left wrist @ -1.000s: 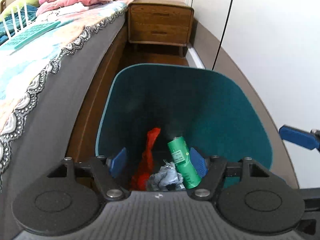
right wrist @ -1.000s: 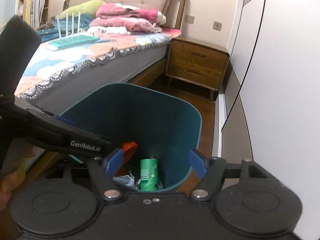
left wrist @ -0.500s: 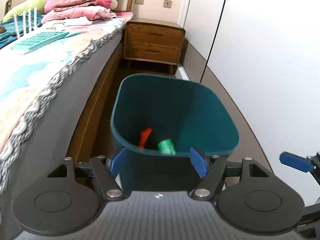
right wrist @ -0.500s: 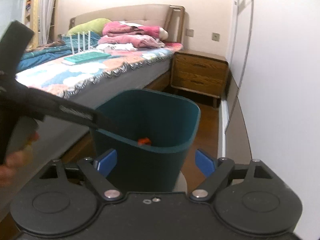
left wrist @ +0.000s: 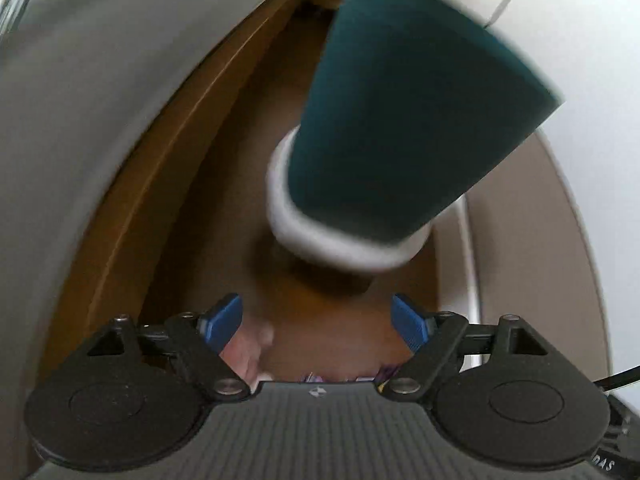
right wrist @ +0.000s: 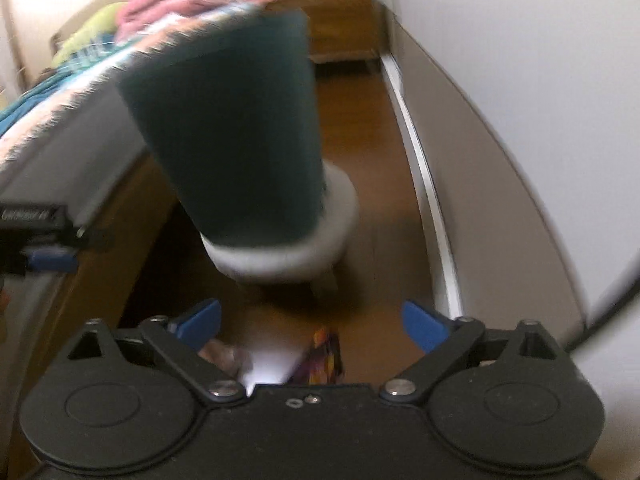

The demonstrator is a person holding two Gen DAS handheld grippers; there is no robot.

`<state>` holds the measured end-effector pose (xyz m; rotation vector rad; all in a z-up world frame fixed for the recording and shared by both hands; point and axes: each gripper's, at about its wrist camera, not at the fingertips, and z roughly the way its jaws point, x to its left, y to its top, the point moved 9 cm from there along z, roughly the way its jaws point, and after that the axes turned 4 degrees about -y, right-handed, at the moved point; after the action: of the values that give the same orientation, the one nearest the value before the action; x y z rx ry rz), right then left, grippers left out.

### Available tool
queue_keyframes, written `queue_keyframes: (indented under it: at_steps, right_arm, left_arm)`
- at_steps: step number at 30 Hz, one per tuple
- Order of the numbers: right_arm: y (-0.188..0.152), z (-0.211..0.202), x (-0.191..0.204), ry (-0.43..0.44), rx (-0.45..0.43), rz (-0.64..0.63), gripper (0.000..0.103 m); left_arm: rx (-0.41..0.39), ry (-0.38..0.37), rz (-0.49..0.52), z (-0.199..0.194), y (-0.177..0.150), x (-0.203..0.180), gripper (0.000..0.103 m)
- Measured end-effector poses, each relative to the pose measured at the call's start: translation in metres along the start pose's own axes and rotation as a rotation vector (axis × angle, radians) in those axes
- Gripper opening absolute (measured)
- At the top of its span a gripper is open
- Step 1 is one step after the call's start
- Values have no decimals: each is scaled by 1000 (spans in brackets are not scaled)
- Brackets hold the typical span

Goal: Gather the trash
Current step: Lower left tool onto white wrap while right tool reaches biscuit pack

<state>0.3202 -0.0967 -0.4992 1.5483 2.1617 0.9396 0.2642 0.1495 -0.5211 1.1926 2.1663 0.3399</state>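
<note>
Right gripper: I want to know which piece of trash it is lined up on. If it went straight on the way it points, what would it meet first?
Probably the colourful wrapper and white paper on the wooden floor, between the open right gripper fingers; blur leaves depth unclear.

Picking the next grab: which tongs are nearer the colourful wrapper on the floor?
Right, probably. The wrapper lies centred under the right tongs; for the left tongs it only peeks out by their right finger. Both jaws have just been opening, empty.
</note>
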Motion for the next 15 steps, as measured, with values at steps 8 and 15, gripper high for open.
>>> queue_keyframes:
  at_steps: [8, 15]
  right_arm:
    - [-72, 52, -16, -50, 128, -18, 103]
    - [-111, 109, -19, -57, 223, -20, 102]
  left_arm:
    - [131, 114, 3, 47, -89, 41, 81]
    - [294, 164, 65, 104, -167, 73, 81]
